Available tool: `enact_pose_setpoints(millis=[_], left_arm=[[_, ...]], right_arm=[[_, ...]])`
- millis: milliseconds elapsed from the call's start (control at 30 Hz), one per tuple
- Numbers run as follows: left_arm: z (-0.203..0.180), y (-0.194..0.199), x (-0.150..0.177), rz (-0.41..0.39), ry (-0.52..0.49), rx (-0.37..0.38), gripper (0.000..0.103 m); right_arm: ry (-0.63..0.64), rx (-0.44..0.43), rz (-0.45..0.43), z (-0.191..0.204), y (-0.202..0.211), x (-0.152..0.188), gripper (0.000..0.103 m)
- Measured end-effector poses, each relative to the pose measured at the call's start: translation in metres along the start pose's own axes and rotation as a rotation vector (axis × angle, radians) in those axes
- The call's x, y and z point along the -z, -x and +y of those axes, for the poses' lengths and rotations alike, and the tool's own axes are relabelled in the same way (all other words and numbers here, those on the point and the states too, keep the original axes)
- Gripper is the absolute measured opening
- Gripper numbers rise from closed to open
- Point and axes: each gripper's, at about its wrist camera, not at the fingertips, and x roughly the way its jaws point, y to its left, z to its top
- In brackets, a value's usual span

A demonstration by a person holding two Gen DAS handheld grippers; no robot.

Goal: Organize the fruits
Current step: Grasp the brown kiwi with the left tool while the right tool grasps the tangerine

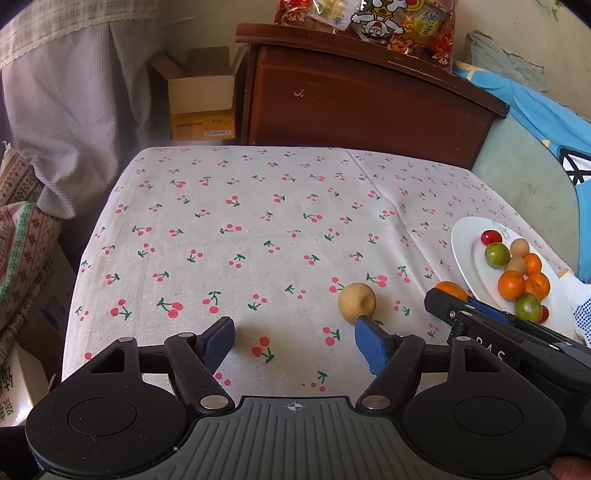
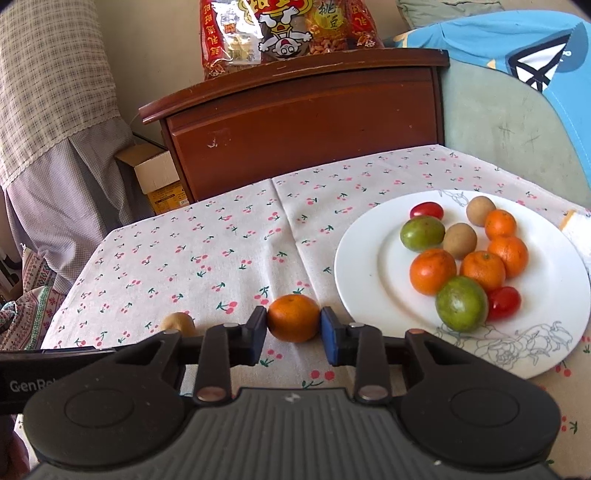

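Observation:
A white plate (image 2: 369,266) at the table's right holds several fruits: tangerines, green limes, brown longans and red cherry tomatoes. Just left of the plate, my right gripper (image 2: 293,326) is shut on a tangerine (image 2: 293,321) that rests on the cherry-print cloth, one blue pad against each side. In the left wrist view the same tangerine (image 1: 451,290) shows at the right gripper's tip, beside the plate (image 1: 461,240). My left gripper (image 1: 294,326) stands open over bare cloth. A loose brown longan (image 1: 357,302) lies just beyond its right fingertip (image 1: 365,332), outside the jaws.
A dark wooden cabinet (image 2: 303,122) stands behind the table with snack bags (image 2: 288,29) on top. A cardboard box (image 1: 201,92) sits on the floor at the back left. Blue fabric (image 2: 517,44) drapes a chair at the right. Patterned bags (image 1: 22,236) crowd the left edge.

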Motion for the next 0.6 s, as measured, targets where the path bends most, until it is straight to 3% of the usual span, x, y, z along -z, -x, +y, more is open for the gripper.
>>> enact_pose_setpoints(millis=[600], left_arm=[[0.003, -0.001, 0.001, -0.031, 0.044, 0.043, 0.074]], right_arm=[[-0.02, -0.008, 0.022, -0.01, 0.023, 0.01, 0.031]])
